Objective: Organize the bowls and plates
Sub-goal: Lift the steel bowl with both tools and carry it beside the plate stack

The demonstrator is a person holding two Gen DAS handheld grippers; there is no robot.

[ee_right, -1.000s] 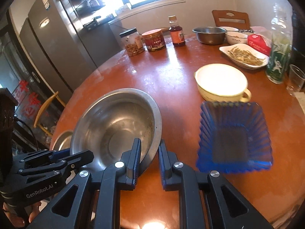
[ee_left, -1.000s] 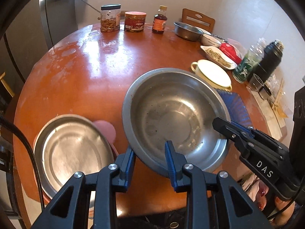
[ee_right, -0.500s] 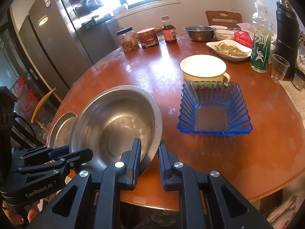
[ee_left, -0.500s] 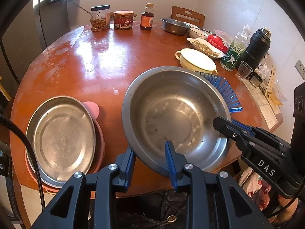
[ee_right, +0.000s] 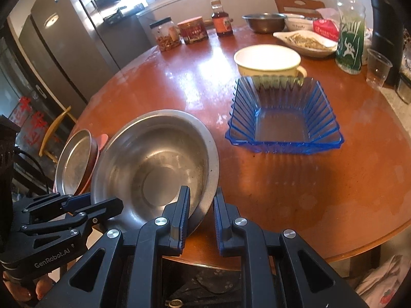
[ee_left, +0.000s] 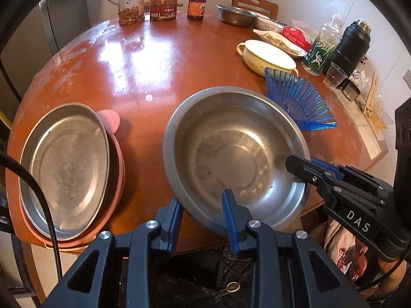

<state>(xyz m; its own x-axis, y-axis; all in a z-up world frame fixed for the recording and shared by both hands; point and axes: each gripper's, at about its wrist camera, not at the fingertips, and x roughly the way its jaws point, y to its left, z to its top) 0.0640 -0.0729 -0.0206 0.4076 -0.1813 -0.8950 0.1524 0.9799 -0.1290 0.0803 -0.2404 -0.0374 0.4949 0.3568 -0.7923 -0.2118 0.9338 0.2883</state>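
Large round steel bowl (ee_left: 236, 159) clamped at near rim by both left tongs (ee_left: 203, 220) and right tongs (ee_right: 201, 215), carried above round brown worktop (ee_left: 143, 59) edge; flat steel plate (ee_left: 64, 166) stacked left of bowl; square blue ribbed dish (ee_right: 285, 118) right of bowl, unsorted.

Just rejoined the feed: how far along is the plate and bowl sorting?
Done: steel plate stacked on pink plate. In hand: both the left claw and right claw grip the large steel bowl by its rim. Left: blue dish, cream bowl and the far bowls.
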